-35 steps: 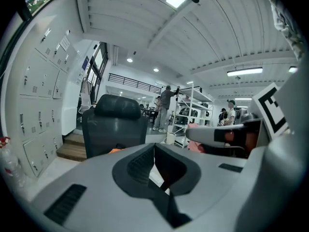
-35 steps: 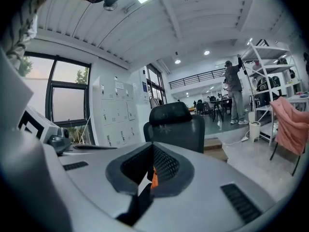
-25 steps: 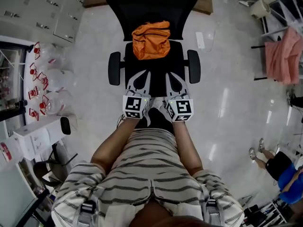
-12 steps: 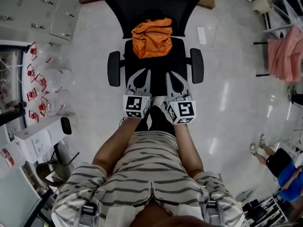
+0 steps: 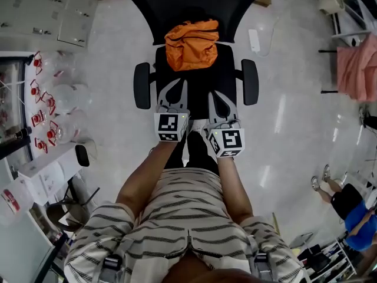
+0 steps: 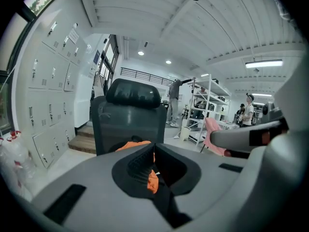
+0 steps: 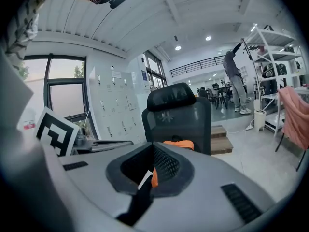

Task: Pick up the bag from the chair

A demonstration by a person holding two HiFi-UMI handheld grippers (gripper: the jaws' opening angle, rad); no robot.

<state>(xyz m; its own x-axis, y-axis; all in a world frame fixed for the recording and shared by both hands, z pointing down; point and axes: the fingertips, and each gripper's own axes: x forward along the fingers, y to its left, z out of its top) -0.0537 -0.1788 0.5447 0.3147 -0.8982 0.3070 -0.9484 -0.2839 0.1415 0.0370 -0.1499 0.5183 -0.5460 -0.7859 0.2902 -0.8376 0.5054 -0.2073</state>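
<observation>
Shiny pale grey tiled floor [image 5: 294, 117] in a big open workshop-type room. In the head view there's a bank of white metal lockers [image 5: 47, 10] off at 10 o'clock, and a pink cloth draped over a white rack [image 5: 359, 63] at about 2 o'clock. A cluster of clear plastic bottles with red caps [image 5: 53, 105] sits at 9 o'clock.

Dead ahead at 12 o'clock is a black mesh office chair with padded armrests [image 5: 200, 78], facing the person. The crumpled orange fabric bag [image 5: 191, 43] sits at the back of the seat, right up against the backrest, roughly centred between the two armrests.

The person in the striped shirt [image 5: 182, 217] holds both tools out side by side over the front edge of the seat, pointing at the bag. The left gripper [image 5: 175, 86] has its jaws pressed together with nothing between them. In its own view the tips meet and a bit of the orange bag just shows through the gap behind them. The right gripper [image 5: 218, 94] is the same, tips touching and empty. Both are well short of the bag, with a strip of bare black seat between the tips and the orange fabric. The right one sits a touch further back than the left.
</observation>
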